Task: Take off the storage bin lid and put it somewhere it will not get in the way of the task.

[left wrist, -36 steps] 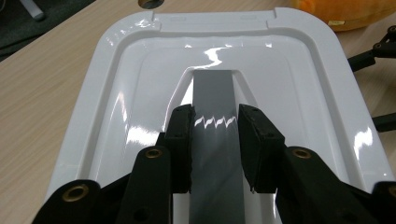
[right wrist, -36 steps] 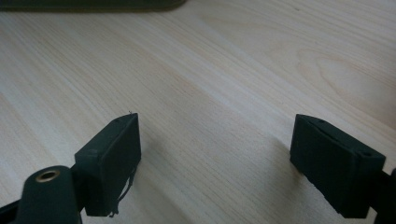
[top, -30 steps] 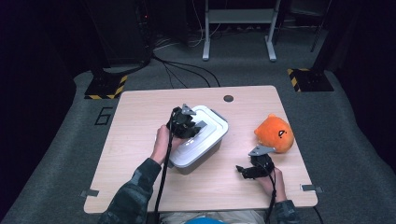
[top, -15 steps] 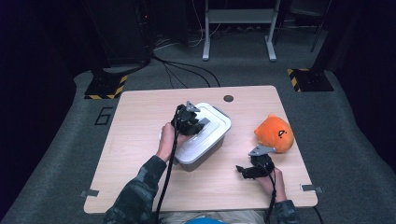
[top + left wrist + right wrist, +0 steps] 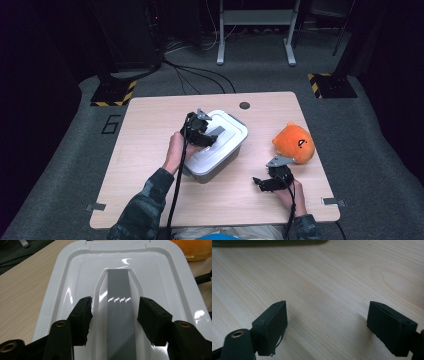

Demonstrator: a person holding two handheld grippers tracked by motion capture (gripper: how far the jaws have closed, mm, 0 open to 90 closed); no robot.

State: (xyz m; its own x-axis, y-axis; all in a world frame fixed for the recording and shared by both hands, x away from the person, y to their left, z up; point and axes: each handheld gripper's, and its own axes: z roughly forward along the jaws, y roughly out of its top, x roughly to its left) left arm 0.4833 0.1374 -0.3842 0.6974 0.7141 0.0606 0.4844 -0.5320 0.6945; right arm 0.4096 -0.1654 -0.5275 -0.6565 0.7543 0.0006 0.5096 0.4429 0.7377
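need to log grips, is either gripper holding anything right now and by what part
Nothing is held. The left gripper has just been opening, its fingers astride the grey handle of the white plastic box lid. The right gripper is open.

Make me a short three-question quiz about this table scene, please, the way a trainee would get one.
1. True or false: the left tool is open, its jaws either side of the grey handle on the white box lid.
2. What lies between the right tool jaws?
3. The orange plush toy sits: A inside the box, B on the table near the right tool, C on the floor.

Key: 1 true; 2 nothing but bare table; 3 B.
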